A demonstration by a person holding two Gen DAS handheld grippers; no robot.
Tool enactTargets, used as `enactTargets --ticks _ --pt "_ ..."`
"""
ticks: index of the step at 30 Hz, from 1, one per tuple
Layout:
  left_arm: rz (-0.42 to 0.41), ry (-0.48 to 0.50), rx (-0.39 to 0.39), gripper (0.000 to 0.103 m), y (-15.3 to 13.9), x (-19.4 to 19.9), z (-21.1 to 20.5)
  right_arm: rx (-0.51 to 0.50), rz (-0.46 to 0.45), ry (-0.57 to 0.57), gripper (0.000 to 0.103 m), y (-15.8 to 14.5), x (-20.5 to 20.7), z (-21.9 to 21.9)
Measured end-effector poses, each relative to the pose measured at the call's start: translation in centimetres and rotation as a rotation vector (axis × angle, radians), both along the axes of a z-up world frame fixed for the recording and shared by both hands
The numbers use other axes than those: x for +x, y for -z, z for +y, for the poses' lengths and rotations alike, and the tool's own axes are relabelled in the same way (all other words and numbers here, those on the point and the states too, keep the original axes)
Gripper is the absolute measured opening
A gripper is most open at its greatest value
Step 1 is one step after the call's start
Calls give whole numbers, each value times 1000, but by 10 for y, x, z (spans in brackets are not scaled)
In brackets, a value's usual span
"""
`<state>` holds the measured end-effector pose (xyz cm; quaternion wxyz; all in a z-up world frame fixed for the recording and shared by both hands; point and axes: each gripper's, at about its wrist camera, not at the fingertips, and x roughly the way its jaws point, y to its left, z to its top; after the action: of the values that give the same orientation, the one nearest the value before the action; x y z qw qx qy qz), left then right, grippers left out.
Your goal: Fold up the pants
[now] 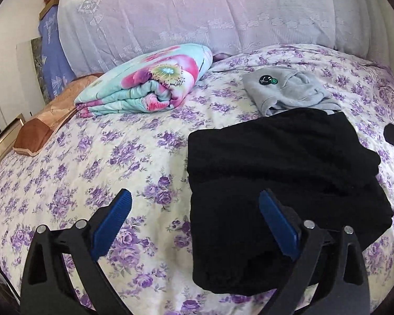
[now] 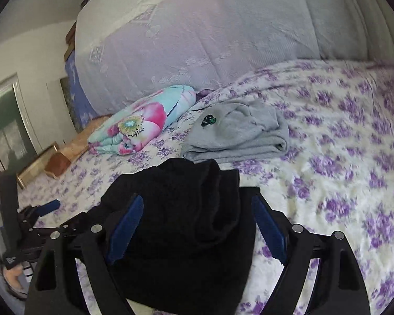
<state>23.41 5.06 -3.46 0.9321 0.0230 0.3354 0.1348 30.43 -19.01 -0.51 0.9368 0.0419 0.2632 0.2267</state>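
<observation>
The black pants [image 1: 283, 173] lie folded in a thick flat pile on the flowered bedspread [image 1: 97, 173]. My left gripper [image 1: 195, 195] hovers open at the pile's near left edge. Its right finger stands over the black cloth and its left finger over bare bedspread. In the right wrist view the black pants [image 2: 186, 225] show between the fingers of my right gripper [image 2: 197, 200], whose jaws stand wide; I see no pad pressing the cloth. That view is blurred. The left gripper [image 2: 48, 206] appears at its left edge, held by a hand [image 2: 13, 275].
A folded grey sweatshirt [image 1: 286, 92] lies just behind the pants. A folded flowered quilt [image 1: 147, 84] sits at the back left, with an orange-brown pillow [image 1: 47, 126] at the bed's left edge. Large pale pillows [image 1: 197, 13] line the head.
</observation>
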Motion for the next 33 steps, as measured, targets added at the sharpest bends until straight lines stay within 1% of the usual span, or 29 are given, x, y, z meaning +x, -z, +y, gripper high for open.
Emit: enactTargets --ticks 2,3,4,5,6,8,11,13,14,15,18,22,24,25,28,29,30,31,32,33 --pt "20 3 3 95 8 4 2 -68 29 27 85 5 15 19" --pt "39 7 17 95 14 6 2 -97 58 39 85 11 22 23" --pt "51 9 26 95 19 6 1 -99 115 39 84 19 29 23" --pt "57 14 26 95 25 5 2 -60 165 34 81 27 31 17" --pt "56 22 18 95 29 4 3 -19 194 28 81 33 30 10" --pt "49 36 -14 97 36 1 8 4 217 37 81 43 25 2" --pt "66 39 -107 99 46 6 21 41 277 3 81 58 25 1" --pt "70 45 -160 99 49 7 27 32 279 -7 74 62 27 8" --pt "70 46 -181 99 50 7 29 13 252 -3 64 61 26 11" --pt "68 49 -196 99 50 6 31 15 224 -14 48 58 24 13" --pt "61 47 -200 99 50 5 32 74 205 -43 32 45 20 10" --pt "5 39 -134 99 32 -5 26 197 195 -64 30 17 0 -11" --pt "-23 58 -106 99 21 -11 22 231 212 -50 30 14 -7 -26" --pt "-14 78 -95 99 20 -11 19 240 236 -37 30 19 -8 -33" --pt "54 101 -52 99 31 -3 13 211 380 44 33 64 4 -51" --pt "83 103 -57 99 37 0 13 238 429 42 35 78 4 -56" --pt "94 100 -60 99 39 -1 13 289 435 39 39 82 0 -62" --pt "77 98 -57 99 35 -5 14 310 432 45 42 77 -4 -66" --pt "59 94 -50 99 30 -8 14 297 400 58 47 66 -8 -67" --pt "38 85 -41 99 23 -11 15 260 331 91 48 51 -15 -68"
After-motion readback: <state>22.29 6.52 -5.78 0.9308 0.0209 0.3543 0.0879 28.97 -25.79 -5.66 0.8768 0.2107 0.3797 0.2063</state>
